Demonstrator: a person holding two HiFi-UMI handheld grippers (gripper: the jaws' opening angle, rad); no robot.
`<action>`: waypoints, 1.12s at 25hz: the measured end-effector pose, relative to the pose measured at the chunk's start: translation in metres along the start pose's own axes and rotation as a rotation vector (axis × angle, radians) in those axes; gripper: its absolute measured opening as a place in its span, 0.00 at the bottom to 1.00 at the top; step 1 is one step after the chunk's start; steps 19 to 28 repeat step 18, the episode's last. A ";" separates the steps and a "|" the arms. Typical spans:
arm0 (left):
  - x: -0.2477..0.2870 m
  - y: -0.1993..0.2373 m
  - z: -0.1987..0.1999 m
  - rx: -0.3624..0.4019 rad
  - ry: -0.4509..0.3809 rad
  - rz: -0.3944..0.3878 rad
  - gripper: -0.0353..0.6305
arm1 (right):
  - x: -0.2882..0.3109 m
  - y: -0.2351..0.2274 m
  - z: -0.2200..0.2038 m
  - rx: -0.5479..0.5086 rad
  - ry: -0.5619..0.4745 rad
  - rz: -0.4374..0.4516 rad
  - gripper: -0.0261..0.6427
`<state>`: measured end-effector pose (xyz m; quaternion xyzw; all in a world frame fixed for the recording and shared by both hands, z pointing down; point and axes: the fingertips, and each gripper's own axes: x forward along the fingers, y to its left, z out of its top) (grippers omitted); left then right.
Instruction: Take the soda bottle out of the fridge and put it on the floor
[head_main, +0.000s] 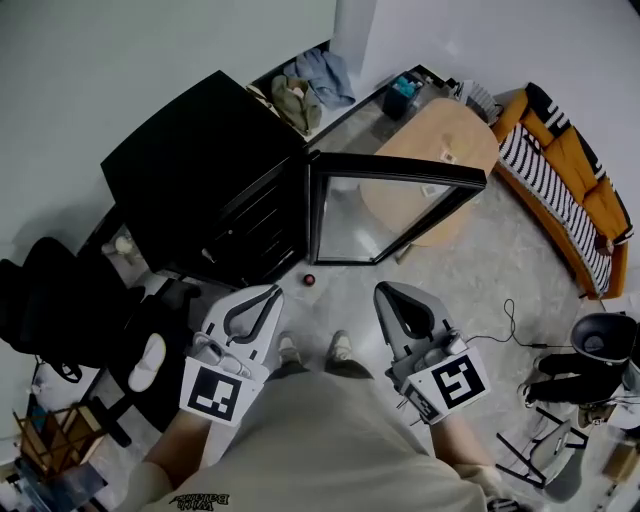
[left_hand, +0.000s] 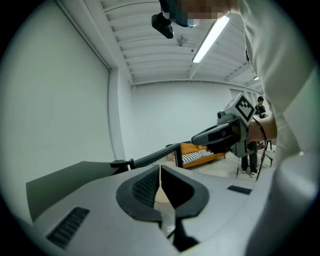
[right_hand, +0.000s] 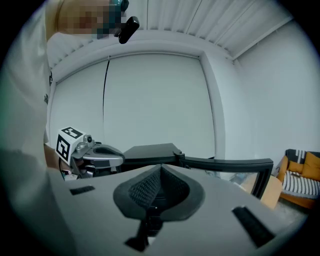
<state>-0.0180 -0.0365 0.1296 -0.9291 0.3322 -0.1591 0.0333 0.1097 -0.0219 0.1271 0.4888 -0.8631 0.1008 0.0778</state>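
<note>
From above, we see the soda bottle (head_main: 309, 279) on the floor (head_main: 480, 270) by the open fridge door (head_main: 400, 168), ahead of our left tongs (head_main: 272, 293) and right tongs (head_main: 384, 291). The left gripper view shows the left tongs (left_hand: 160, 171) closed and empty. In the right gripper view the right tongs (right_hand: 160, 172) are closed and empty too.

The person holds the left gripper (head_main: 268, 295) and the right gripper (head_main: 386, 292) side by side before the torso, pointing forward; each has its jaws pressed together, empty. Their tips are apart, roughly level.
</note>
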 end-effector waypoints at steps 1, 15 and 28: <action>-0.001 0.001 0.002 -0.001 -0.002 0.005 0.07 | 0.000 0.001 0.002 0.001 -0.005 0.004 0.03; 0.003 0.005 0.017 0.035 -0.024 0.010 0.07 | 0.002 0.006 0.021 -0.055 -0.020 0.037 0.03; 0.003 0.008 0.014 0.017 -0.022 0.015 0.07 | 0.006 0.007 0.019 -0.060 -0.012 0.046 0.03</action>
